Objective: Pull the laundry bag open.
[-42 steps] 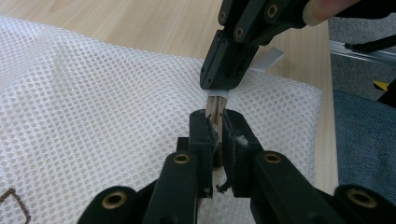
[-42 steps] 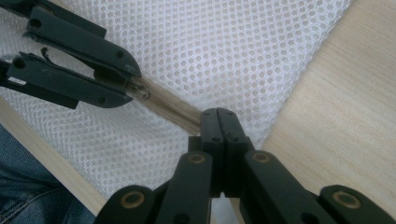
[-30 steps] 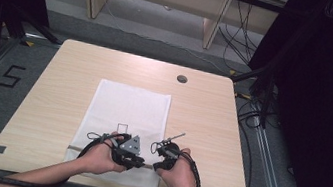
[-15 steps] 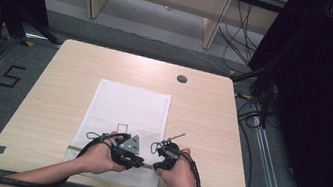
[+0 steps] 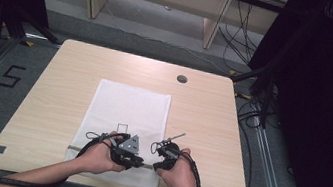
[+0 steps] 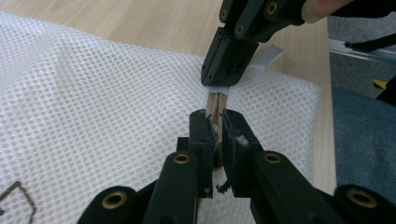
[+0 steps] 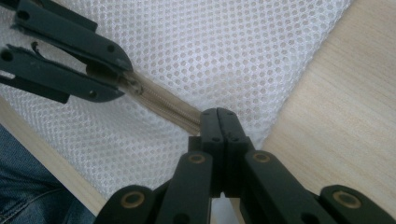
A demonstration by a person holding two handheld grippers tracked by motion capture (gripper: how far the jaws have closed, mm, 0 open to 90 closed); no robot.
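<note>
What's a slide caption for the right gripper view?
Both grippers clamp the beige zipper of a white mesh bag: right gripper shut on it, left gripper farther along.

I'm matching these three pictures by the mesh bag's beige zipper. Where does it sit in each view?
High view: zipper low centre, between the two grippers at the white mesh bag's near edge.
Left gripper view: centre, running upward from the left gripper.
Right gripper view: diagonal, centre-left, running into the right gripper.
Shared landmark: the mesh bag.
</note>
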